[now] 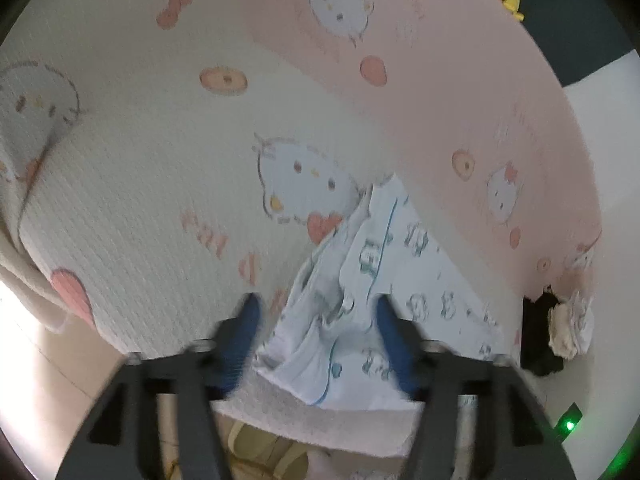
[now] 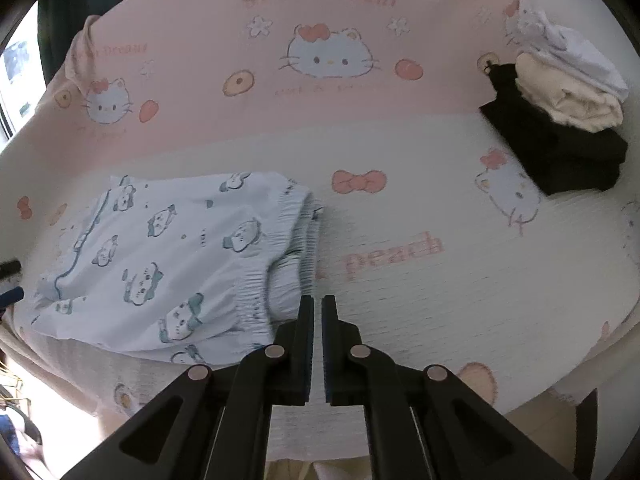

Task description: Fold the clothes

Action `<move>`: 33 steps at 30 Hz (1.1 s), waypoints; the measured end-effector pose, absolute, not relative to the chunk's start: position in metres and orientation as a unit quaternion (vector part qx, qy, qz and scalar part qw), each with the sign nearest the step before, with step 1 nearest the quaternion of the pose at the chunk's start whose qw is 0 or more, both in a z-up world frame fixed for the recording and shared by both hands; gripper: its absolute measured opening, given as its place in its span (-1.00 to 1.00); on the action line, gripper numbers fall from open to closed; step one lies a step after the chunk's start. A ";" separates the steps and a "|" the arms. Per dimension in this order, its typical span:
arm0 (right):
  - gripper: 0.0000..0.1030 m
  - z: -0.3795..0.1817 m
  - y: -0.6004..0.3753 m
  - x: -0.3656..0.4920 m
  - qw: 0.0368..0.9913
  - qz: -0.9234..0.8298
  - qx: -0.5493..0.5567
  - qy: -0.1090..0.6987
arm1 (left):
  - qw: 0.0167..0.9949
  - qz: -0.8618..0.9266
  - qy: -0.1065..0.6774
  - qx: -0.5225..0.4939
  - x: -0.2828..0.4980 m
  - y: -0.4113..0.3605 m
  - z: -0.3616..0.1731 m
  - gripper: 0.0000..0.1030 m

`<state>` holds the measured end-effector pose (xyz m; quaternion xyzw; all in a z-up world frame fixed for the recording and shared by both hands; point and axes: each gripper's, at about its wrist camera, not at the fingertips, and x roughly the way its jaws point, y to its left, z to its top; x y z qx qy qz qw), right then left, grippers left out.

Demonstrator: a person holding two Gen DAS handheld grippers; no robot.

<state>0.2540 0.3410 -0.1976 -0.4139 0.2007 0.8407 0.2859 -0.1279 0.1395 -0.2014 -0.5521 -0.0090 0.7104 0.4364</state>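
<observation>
The light blue cartoon-print shorts point(image 2: 160, 260) lie flat on the pink and white cat-print bed cover point(image 2: 440, 280). The left hand-held gripper point(image 1: 316, 312) is spread wide over the shorts' hem. The right hand-held gripper point(image 2: 318, 304) is closed, empty, beside the elastic waistband point(image 2: 280, 240). Folded clothes point(image 2: 560, 120) sit stacked well apart.

My left wrist feed is smeared with motion blur; the blue fingertips point(image 1: 250, 316) and the printed blanket point(image 1: 160, 200) look soft. A blown-out glare burns at its lower left edge. My right wrist feed is sharper, evenly lit and soft-shadowed. Both views bend strongly toward dark, vignetted corners.
</observation>
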 end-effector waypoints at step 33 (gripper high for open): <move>-0.76 -0.226 0.339 0.203 0.216 0.853 -0.422 0.217 | 0.492 0.689 0.205 -0.492 -0.105 0.226 -0.234 -0.45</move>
